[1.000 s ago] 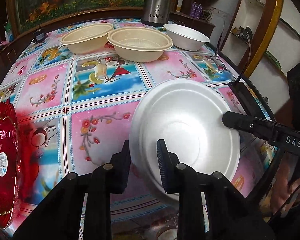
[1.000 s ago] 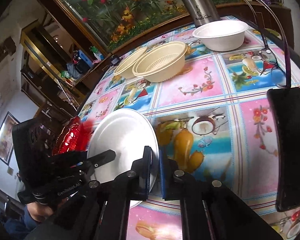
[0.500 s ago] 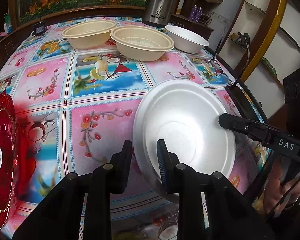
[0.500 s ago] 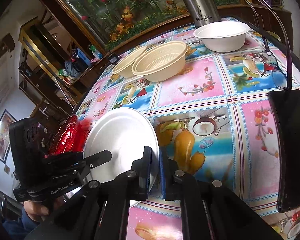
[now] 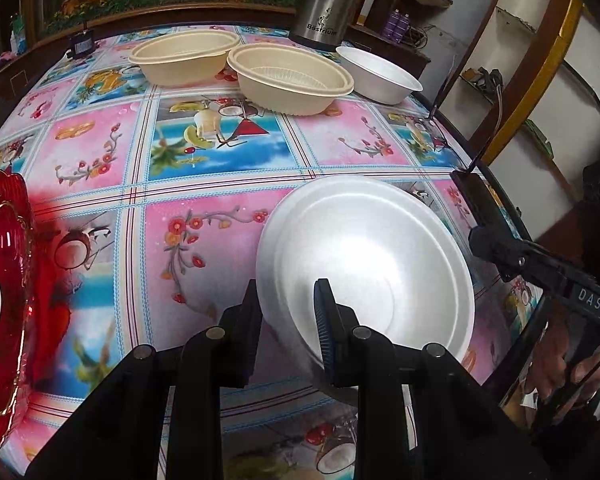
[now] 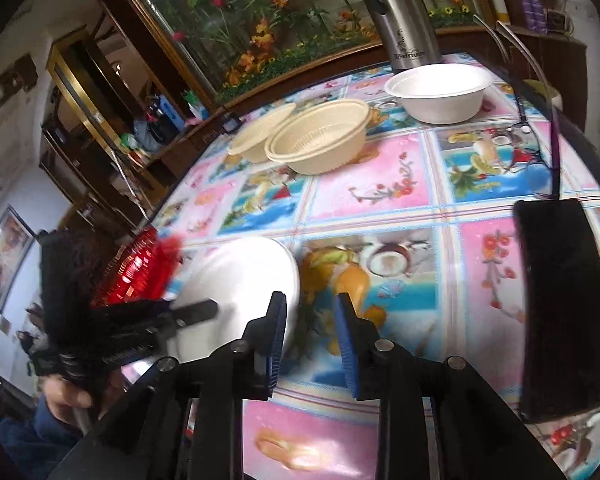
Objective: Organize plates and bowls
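A white foam bowl (image 5: 372, 256) is tilted above the flowered tablecloth. My left gripper (image 5: 288, 312) is shut on its near rim, one finger inside and one outside. The bowl also shows in the right wrist view (image 6: 240, 280). My right gripper (image 6: 310, 336) is open just right of the bowl's rim and holds nothing. Two beige bowls (image 5: 290, 78) (image 5: 184, 56) and another white bowl (image 5: 380, 74) stand at the far side of the table. A red glass plate (image 5: 0, 280) lies at the left edge.
A steel thermos (image 5: 324, 0) stands behind the bowls. A black phone (image 6: 562, 300) and a pair of glasses (image 6: 532, 136) lie at the right side of the table. The table's edge curves close on the right.
My right gripper has opened and let go of the white bowl's rim, moving slightly right. My left gripper still holds the bowl.
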### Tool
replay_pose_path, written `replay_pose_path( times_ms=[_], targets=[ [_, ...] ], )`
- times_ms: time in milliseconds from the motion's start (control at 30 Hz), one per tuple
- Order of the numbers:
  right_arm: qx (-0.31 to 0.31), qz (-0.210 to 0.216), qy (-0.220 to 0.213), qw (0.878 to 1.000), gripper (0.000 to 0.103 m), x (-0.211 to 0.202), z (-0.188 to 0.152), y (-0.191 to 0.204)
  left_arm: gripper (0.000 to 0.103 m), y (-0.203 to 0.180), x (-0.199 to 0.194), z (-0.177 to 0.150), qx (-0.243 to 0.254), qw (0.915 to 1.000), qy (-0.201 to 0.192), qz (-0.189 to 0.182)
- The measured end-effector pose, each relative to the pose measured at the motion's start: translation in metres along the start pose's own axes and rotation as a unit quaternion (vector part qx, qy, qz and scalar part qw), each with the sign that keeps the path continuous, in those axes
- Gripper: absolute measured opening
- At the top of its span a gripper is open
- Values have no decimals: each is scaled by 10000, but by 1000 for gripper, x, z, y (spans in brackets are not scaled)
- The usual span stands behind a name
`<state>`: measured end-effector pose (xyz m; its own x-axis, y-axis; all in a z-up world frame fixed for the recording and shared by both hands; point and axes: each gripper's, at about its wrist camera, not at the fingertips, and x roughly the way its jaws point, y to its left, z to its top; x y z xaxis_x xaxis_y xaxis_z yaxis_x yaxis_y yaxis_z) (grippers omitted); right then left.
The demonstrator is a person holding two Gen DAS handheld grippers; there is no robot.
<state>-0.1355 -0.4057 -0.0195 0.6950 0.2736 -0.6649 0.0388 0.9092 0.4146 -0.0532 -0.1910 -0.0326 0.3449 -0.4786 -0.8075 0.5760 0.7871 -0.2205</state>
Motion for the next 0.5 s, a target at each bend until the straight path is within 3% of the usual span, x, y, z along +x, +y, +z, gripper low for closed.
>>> replay_pose_path(
  times_ms=[200, 333, 500],
  targets=[
    [197, 498, 349, 9980, 28, 4, -11, 1, 23, 2, -1, -2, -31, 10000, -6, 9],
    [320, 608, 425, 9967, 30, 14, -12, 6, 23, 3, -1, -2, -49, 10000, -28, 26],
    [203, 424, 438, 9979, 11, 19, -12, 13, 21, -2, -3, -4, 81, 9999, -104, 75]
  ],
)
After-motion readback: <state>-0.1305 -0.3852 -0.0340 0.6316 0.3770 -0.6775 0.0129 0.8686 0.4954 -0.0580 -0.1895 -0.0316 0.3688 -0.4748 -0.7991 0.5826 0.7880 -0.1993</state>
